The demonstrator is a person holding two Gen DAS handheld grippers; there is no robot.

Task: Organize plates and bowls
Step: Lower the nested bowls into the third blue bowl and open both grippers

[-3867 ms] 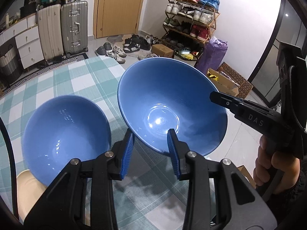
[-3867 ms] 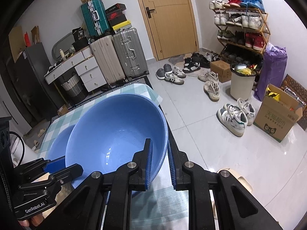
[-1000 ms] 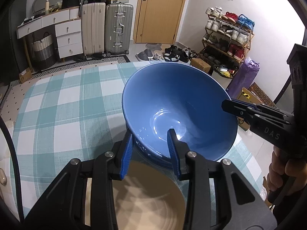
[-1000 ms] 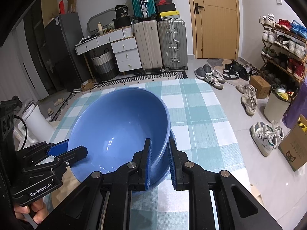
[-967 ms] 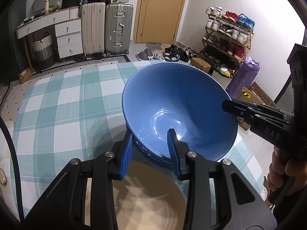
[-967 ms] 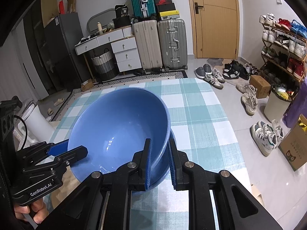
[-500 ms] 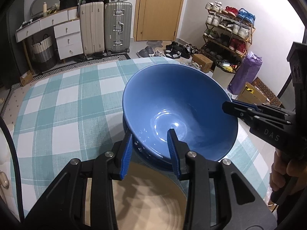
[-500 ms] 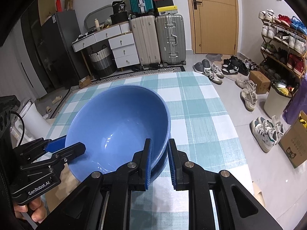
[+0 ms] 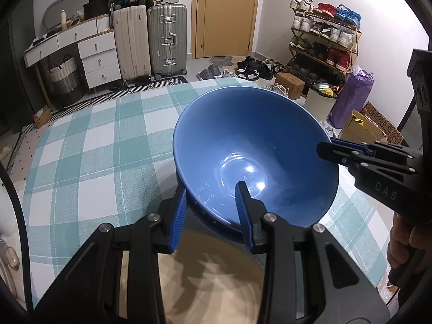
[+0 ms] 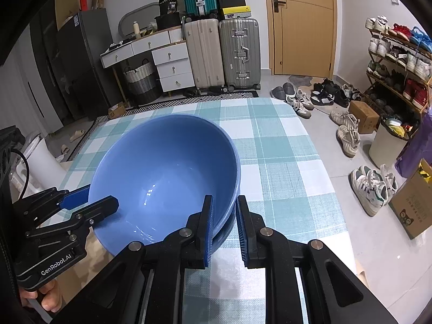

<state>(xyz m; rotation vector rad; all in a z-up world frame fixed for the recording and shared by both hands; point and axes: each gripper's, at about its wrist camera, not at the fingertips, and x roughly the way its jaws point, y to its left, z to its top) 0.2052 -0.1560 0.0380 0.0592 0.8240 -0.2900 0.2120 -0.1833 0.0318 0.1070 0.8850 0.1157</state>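
Left wrist view: left gripper [image 9: 212, 213] and right gripper [image 9: 328, 145] each pinch opposite rims of the upper blue bowl [image 9: 253, 156], nested in a second bowl [image 9: 216, 222] on the checked tablecloth [image 9: 89, 156]. Stacking looks done; releasing remains, beige plate [image 9: 213, 278] unplaced.

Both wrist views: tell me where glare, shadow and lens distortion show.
Left wrist view: white glare spots on the blue bowl's inner bottom; the left claw casts soft shadows on the tan plate; the door frame bows. Right wrist view: small glints inside the bowl, dark vignette in the corners, suitcases lean.
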